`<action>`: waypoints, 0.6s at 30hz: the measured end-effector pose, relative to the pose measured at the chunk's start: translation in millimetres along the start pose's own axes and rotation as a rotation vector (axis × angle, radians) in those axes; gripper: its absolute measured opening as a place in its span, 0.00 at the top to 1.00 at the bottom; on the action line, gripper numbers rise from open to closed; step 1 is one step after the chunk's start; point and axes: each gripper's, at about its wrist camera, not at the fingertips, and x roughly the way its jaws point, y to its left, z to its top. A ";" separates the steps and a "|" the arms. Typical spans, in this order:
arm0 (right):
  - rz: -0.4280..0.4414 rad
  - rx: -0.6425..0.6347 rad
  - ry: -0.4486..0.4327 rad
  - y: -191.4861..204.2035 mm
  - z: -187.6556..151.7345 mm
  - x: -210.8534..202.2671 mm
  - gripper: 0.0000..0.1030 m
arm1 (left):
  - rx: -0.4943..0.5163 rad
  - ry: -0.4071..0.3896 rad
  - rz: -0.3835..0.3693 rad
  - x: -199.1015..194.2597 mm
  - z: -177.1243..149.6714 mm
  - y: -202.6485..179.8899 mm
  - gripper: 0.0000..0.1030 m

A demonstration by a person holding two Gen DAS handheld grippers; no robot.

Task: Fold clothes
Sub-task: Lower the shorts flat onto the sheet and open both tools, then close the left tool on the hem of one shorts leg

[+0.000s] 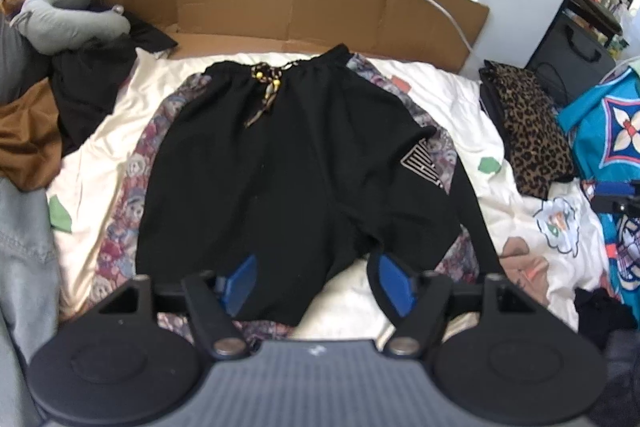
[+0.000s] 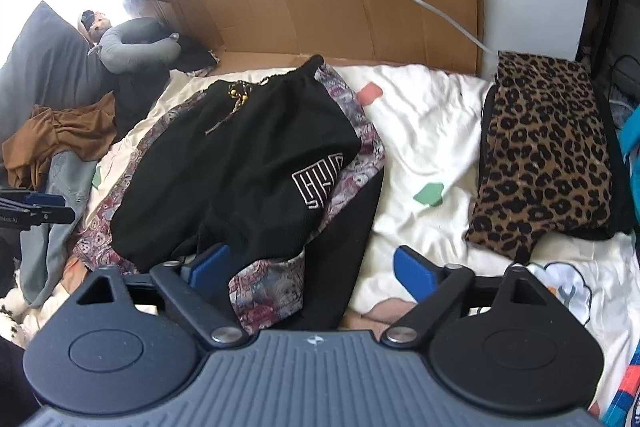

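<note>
Fingers of the left gripper stand spread astride the hem of the black shorts lying flat on the bed, pinching nothing, while the right gripper gapes wide over their edge, empty.

Both grippers tilted downward, fingers spread wide

The left gripper points forward and down, its two blue-padded fingers standing well apart with nothing pressed between the pads. The right gripper is angled down the same way, its fingers spread even wider and clamping nothing. In the right wrist view the left gripper shows at the far left edge, level with the right one and well apart from it. No hand or sleeve is visible.
</note>
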 end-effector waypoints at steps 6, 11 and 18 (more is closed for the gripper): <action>0.013 0.004 0.001 -8.3 -12.0 12.2 0.00 | -0.020 0.034 0.017 17.0 -13.4 -7.4 0.12; 0.030 0.027 0.024 -17.1 -28.7 27.2 0.00 | -0.018 0.058 0.020 31.3 -18.4 -18.1 0.12; 0.044 0.028 0.057 -24.9 -48.6 40.9 0.00 | 0.037 0.074 -0.051 51.9 -19.3 -49.0 0.12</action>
